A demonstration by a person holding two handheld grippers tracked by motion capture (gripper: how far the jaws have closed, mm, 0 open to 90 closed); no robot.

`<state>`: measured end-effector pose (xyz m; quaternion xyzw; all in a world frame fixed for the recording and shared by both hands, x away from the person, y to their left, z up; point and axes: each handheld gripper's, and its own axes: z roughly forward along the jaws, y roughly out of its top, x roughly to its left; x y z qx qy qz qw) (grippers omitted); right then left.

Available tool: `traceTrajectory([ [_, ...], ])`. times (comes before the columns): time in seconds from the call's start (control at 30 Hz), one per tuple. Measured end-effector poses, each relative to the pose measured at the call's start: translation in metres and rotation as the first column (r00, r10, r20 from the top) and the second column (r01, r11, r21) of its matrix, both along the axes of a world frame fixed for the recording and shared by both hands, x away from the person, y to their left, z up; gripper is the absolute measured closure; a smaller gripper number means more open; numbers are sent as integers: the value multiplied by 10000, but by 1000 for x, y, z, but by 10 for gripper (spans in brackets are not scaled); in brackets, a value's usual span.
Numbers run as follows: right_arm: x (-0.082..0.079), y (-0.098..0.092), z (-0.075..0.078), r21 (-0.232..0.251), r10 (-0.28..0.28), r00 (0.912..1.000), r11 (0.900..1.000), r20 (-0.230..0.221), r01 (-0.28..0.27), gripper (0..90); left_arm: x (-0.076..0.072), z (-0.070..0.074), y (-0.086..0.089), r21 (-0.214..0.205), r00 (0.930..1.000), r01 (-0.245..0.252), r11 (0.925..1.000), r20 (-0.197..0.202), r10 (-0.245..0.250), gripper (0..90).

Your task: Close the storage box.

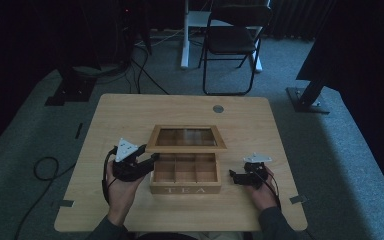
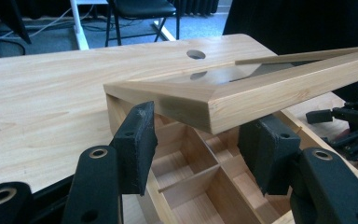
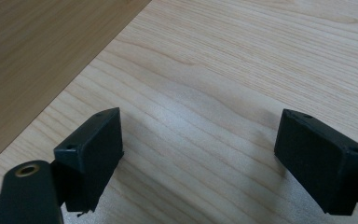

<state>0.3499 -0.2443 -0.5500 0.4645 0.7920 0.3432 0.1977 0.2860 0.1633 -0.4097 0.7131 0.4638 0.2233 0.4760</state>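
Wooden compartmented box (image 1: 185, 182) lettered "TEA", glass-paned lid (image 1: 186, 138) raised, on pale worktop (image 1: 125, 110); left gripper (image 1: 147, 161) fingers wide at lid corner; right gripper (image 1: 236, 176) fingers wide, empty.

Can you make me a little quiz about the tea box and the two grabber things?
1. True or false: the lid of the tea box is shut flat.
2. Which gripper is at the lid's corner? A) the left gripper B) the right gripper
3. Fill in the blank: the word on the front of the box is ____.

Key
1. False. The lid is lifted and you can see the wooden compartments under it.
2. A. Its jaws stand open on either side of the lid's corner; the right gripper's open jaws are over the bare table.
3. TEA.
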Motion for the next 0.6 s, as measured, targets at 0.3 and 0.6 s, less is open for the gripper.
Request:
traceTrajectory([
  [0.3, 0, 0, 0, 1, -6, 10000, 10000, -3, 6, 148, -5, -10, 1, -123, 9999, -10, 9999, -149, 8, 453],
  [0.6, 0, 0, 0, -2, -1, 10000, 10000, -17, 1, 148, -14, -26, 1, -87, 9998, -146, 9999, 94, 147, 440],
])
